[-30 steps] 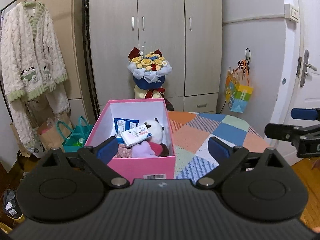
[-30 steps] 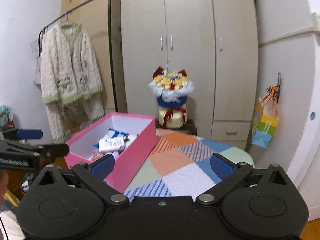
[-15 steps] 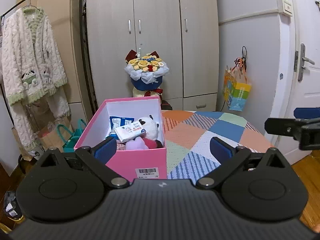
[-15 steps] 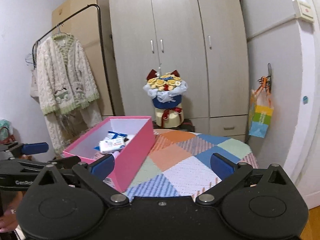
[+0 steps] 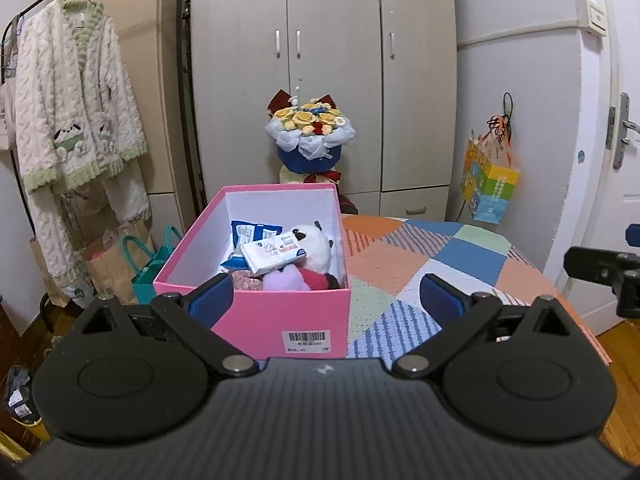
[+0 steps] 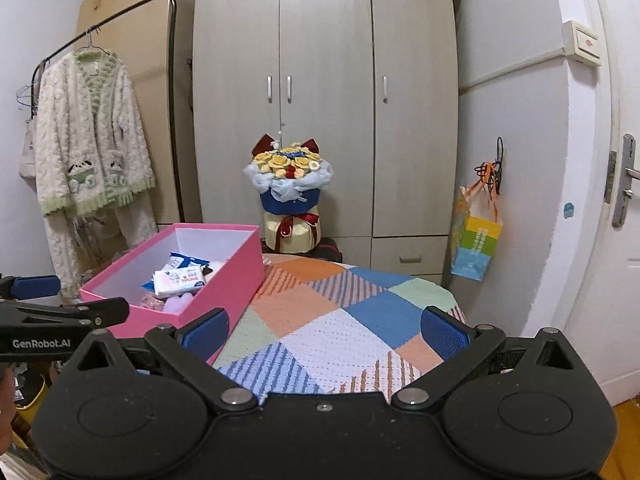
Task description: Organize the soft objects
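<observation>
A pink box (image 5: pixel 276 320) stands on the left of a round table under a patchwork cloth (image 5: pixel 416 264). Inside lie a panda plush (image 5: pixel 316 246), a white tissue pack (image 5: pixel 274 256), a blue packet (image 5: pixel 252 232) and a purple soft toy (image 5: pixel 284 280). The box also shows in the right wrist view (image 6: pixel 224 280). My left gripper (image 5: pixel 324 300) is open and empty, in front of the box. My right gripper (image 6: pixel 324 326) is open and empty over the cloth (image 6: pixel 340 320), to the right of the box.
A flower bouquet (image 5: pixel 310 136) stands behind the table before a grey wardrobe (image 5: pixel 320 60). A fluffy robe (image 5: pixel 72 112) hangs on a rack at left. Paper bags (image 5: pixel 120 264) sit on the floor at left. A colourful bag (image 5: pixel 488 184) hangs by the door at right.
Both grippers have drawn back and risen a little from the table, so the box looks smaller. Both stay open and empty.
</observation>
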